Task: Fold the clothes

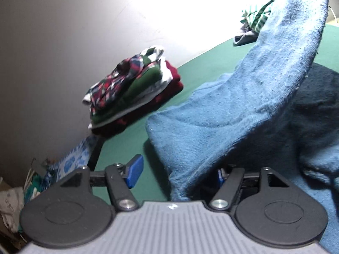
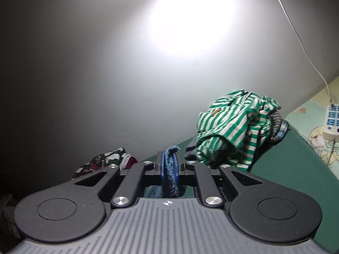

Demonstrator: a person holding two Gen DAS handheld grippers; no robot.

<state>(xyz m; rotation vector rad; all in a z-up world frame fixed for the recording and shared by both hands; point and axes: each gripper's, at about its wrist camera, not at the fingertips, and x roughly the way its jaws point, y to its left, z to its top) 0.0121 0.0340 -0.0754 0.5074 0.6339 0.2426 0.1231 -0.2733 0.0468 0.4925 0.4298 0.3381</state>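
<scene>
A blue fleecy garment lies bunched on the green table, and one strip of it rises to the top right of the left wrist view. My left gripper stands open at its near edge. Its left blue pad is bare over the table. The cloth drapes over the right finger and hides that pad. My right gripper is lifted above the table and is shut on a fold of the blue garment, which pokes out above the pads.
A stack of folded clothes sits by the wall, also seen low as the stack. A crumpled green-striped pile lies at the far end. A power strip and white cable are at the right. Blue patterned cloth lies off the table's left.
</scene>
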